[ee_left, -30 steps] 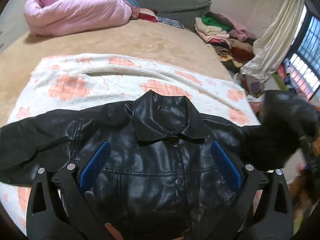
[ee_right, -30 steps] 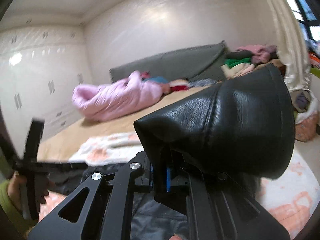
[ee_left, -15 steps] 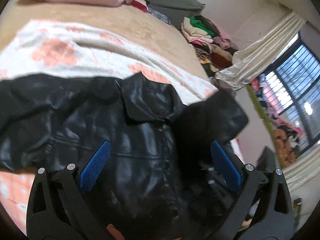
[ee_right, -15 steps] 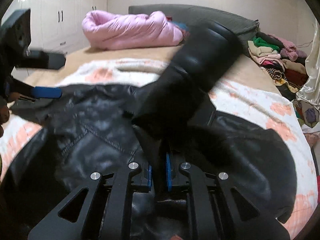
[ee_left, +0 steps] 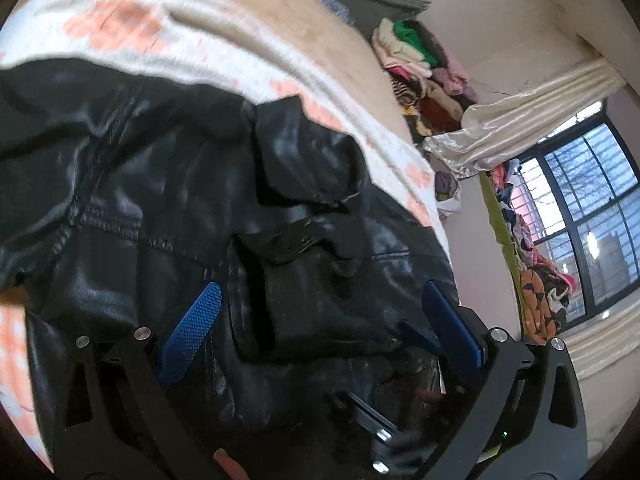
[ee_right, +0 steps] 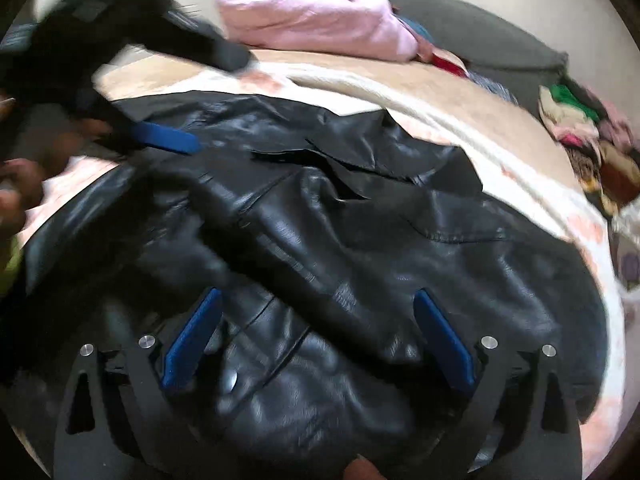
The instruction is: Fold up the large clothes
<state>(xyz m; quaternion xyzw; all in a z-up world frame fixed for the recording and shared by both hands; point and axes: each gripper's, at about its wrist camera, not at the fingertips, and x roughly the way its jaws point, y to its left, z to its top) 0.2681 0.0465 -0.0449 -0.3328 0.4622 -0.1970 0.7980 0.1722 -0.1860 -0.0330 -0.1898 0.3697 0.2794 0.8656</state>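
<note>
The right gripper [ee_right: 316, 332] has just opened its jaws wide, nothing pinched, over a sleeve [ee_right: 256, 248] folded across the black leather jacket [ee_right: 440, 248]; the left gripper [ee_left: 320, 320] is spread open too, empty; the jacket lies on a flowered blanket [ee_left: 224, 40] on the bed [ee_left: 304, 24]; no readable writing.

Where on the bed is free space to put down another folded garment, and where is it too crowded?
Free: the tan bedspread between the floral blanket and the pink quilt. A narrow strip of blanket also shows right of the black jacket. Crowded: the jacket fills the blanket's middle, and the clothes pile takes the far right corner.
</note>
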